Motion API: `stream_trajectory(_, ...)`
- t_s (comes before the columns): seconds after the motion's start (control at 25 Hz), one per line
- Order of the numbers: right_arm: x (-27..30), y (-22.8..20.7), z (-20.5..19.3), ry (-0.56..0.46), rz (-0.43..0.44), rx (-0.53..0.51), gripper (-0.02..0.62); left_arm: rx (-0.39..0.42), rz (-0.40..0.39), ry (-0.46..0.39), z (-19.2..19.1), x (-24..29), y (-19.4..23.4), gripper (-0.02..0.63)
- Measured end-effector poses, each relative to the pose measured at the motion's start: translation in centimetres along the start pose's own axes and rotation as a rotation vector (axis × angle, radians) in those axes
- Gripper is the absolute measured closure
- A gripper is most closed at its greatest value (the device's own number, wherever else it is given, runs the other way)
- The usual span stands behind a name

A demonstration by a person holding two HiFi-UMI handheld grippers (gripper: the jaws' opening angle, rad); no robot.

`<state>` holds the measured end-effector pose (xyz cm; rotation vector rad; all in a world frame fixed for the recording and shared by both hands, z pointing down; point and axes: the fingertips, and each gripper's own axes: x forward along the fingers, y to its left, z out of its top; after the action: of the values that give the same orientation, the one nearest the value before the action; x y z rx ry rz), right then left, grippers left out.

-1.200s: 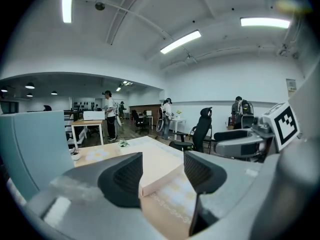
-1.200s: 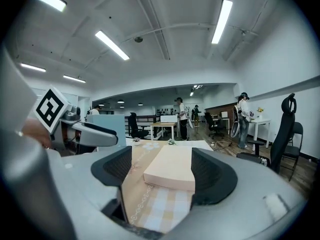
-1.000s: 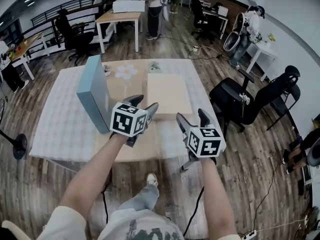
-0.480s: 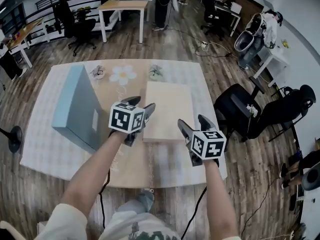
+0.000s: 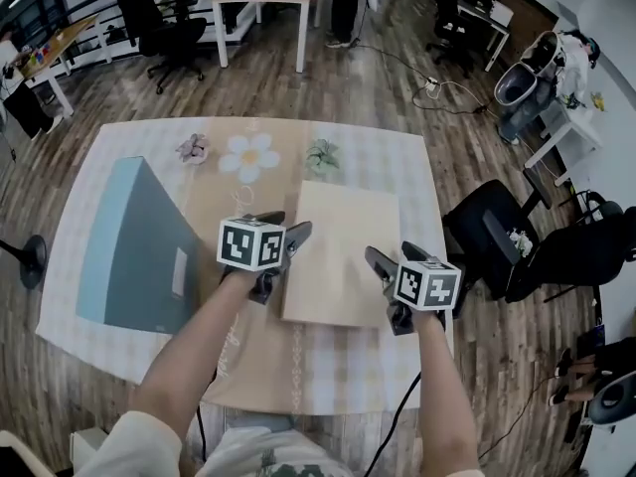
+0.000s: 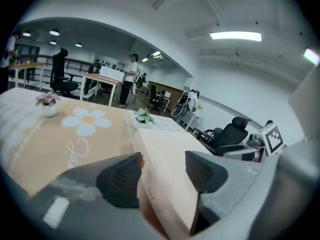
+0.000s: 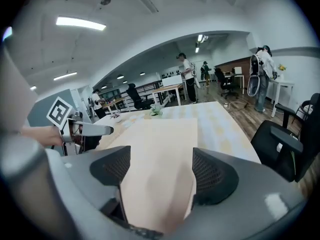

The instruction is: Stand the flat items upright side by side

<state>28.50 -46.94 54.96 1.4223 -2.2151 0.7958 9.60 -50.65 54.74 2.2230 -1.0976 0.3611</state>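
A blue-grey flat box [image 5: 129, 251] stands upright on its edge at the table's left. A beige flat box [image 5: 343, 251] lies flat on the runner in the middle. My left gripper [image 5: 281, 229] is open at the beige box's left edge. In the left gripper view the beige box's [image 6: 165, 159] near corner shows between the spread jaws of the left gripper [image 6: 161, 174]. My right gripper [image 5: 395, 258] is open over the box's near right corner. The beige box's [image 7: 160, 149] top fills the gap between the jaws of the right gripper [image 7: 161, 171].
Two small potted plants [image 5: 192, 148] [image 5: 321, 155] and a printed daisy [image 5: 249, 155] sit at the table's far side. A black office chair [image 5: 492, 232] stands close to the table's right edge. A checkered cloth [image 5: 397, 157] covers the table.
Both grippers have moved forward and down, from short of the beige box to its near left edge and near right corner. The blue-grey box still stands upright.
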Motion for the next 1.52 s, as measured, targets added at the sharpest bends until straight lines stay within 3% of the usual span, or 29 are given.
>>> stream_trajectory(0.12, 1.8, -1.5, -0.3, 0.044, 0.004, 0.022, 0.195, -0.069, -0.022, 0.006, -0.8, 1.7, 0.9, 0.313)
stream_trajectory(0.52, 5.9, -3.2, -0.5, 0.136, 0.078, 0.079, 0.173, -0.189, -0.127, -0.006, -1.6, 5.0, 1.6, 0.310)
stream_trajectory(0.72, 6.2, -3.2, -0.6, 0.170, 0.092, 0.078, 0.172, -0.218, -0.126, -0.008, -1.9, 5.1, 1.7, 0.322)
stream_trajectory(0.84, 5.9, -2.9, -0.3, 0.168, 0.081, 0.055, 0.181, -0.181, -0.093, -0.001, -1.7, 4.7, 1.6, 0.324)
stream_trajectory(1.04, 4.7, -1.5, 0.9, 0.101, 0.064, -0.018, 0.192, -0.154, -0.063, -0.013, -0.8, 2.7, 1.1, 0.325)
stream_trajectory(1.52, -2.9, 4.1, 5.0, -0.142, 0.068, -0.227, 0.215, -0.054, 0.070, -0.175, 2.4, -6.5, -3.5, 0.336)
